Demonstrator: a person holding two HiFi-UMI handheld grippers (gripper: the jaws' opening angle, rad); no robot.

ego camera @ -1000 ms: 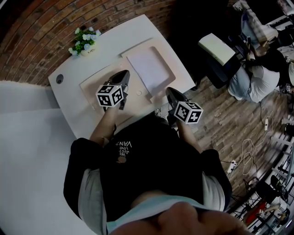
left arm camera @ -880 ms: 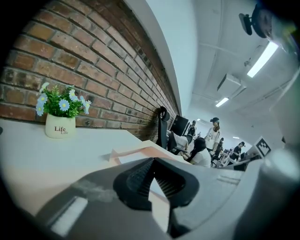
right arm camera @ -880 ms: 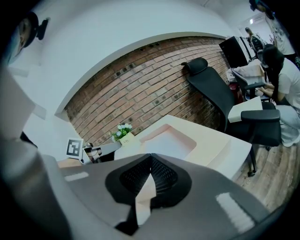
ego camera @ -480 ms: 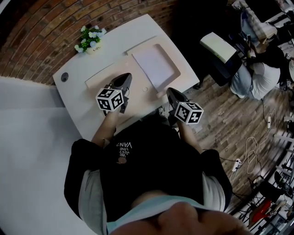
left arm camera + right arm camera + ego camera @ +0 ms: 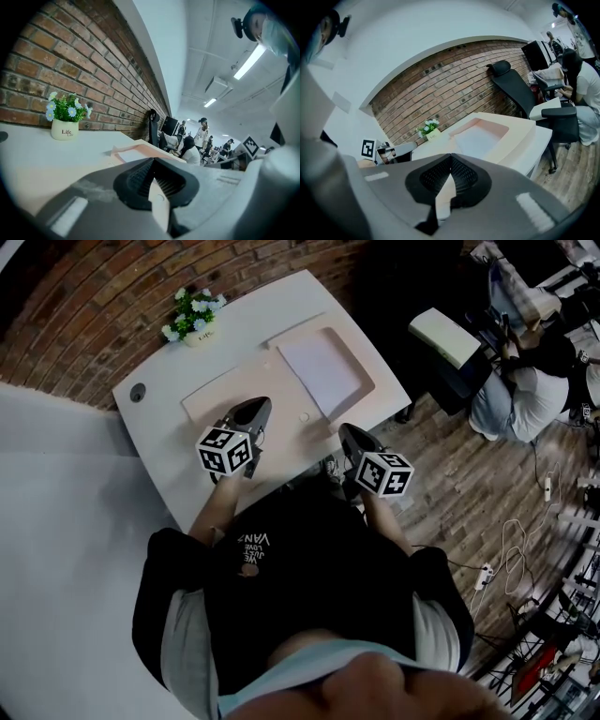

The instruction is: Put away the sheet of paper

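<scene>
Right, you had both tools hanging over the near edge of the table (image 5: 161, 457), short of the tray (image 5: 520, 136). The left gripper (image 5: 251, 407) showed its fingers (image 5: 140, 176) pressed together with nothing between them. The right gripper (image 5: 349, 428) was the same, with its fingers (image 5: 461, 176) closed on empty air.

The sheet of paper (image 5: 323, 371) lay flat in the tray's sunken well, touched by neither tool. To the left of the tray a flat pink panel (image 5: 214, 401) lay on the table, joined to it as far as I could tell.

My read is that the sheet was either already stowed or waiting to be lifted, and the pictures didn't settle which. If it had to come out, you would have needed to spread one pair of fingers, reach forward over the tray's near rim and work an edge of the paper up, which is fiddly with a thin sheet lying flush.

As for writing, the small white flower pot (image 5: 64, 130), beyond the tray toward the brick wall, read "Life", with a smaller line underneath too small to read. Your dark shirt (image 5: 281, 587) carried upside-down print, "VAN" in big letters and smaller lines that I couldn't make out.
</scene>
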